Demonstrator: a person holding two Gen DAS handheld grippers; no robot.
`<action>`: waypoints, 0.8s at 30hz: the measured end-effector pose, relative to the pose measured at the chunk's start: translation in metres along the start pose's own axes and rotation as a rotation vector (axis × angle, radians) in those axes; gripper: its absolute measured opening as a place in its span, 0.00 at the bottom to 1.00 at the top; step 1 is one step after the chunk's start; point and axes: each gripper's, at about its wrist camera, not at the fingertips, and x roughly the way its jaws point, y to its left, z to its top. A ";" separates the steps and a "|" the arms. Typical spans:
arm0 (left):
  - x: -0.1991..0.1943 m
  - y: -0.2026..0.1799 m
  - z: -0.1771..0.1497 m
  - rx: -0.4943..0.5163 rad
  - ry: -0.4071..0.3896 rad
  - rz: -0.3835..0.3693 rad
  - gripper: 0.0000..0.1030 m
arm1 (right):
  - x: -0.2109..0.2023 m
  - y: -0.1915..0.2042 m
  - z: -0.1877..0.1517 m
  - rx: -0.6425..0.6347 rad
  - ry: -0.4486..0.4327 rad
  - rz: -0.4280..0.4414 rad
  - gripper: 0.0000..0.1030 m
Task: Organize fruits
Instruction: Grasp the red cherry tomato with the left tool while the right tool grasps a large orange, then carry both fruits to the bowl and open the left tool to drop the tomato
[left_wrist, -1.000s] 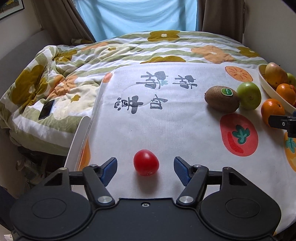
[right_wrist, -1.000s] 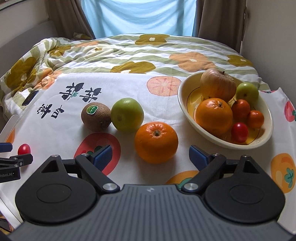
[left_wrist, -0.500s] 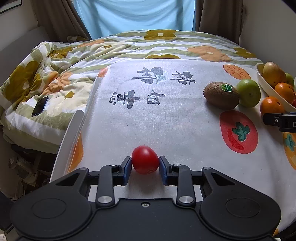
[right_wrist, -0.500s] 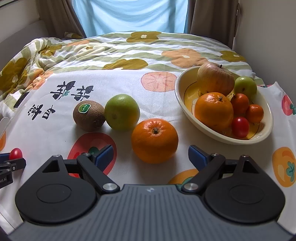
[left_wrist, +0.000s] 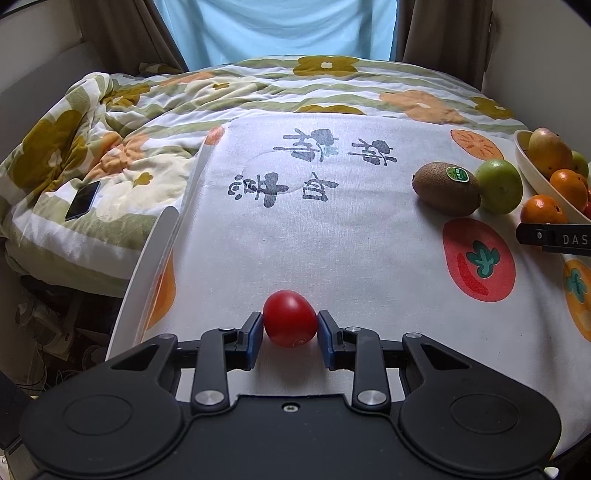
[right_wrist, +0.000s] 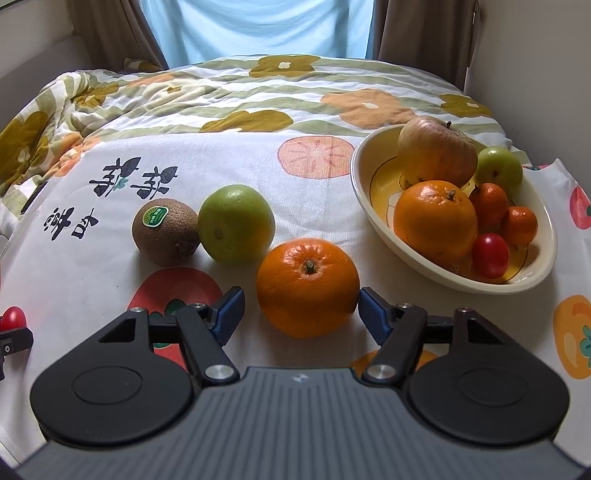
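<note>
Fingers (left_wrist: 255, 334) of left gripper (left_wrist: 290, 332) now clenched on cherry tomato (left_wrist: 290, 323) near worktop's left edge, ready for lifting to bowl (right_wrist: 373, 206); right gripper (right_wrist: 301, 314) fingers released, astride orange (right_wrist: 307, 286).

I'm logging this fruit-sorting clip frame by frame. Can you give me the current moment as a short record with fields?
left tongs: shut on the small red tomato, low over the printed cloth
right tongs: open, either side of the loose orange, not gripping
loose on cloth: kiwi, green fruit, loose orange
bowl: holds an apple, an orange, a green fruit, small orange and red fruits
off to the side: phone on the quilt
</note>
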 end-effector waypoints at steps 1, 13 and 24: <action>-0.001 -0.001 0.000 -0.001 -0.001 0.001 0.34 | 0.001 -0.001 0.000 0.005 0.000 0.001 0.78; -0.019 -0.014 0.000 0.002 -0.023 0.003 0.34 | -0.009 -0.012 0.002 0.026 -0.013 0.042 0.71; -0.050 -0.052 0.015 0.038 -0.082 -0.017 0.34 | -0.045 -0.037 0.000 0.027 -0.039 0.083 0.71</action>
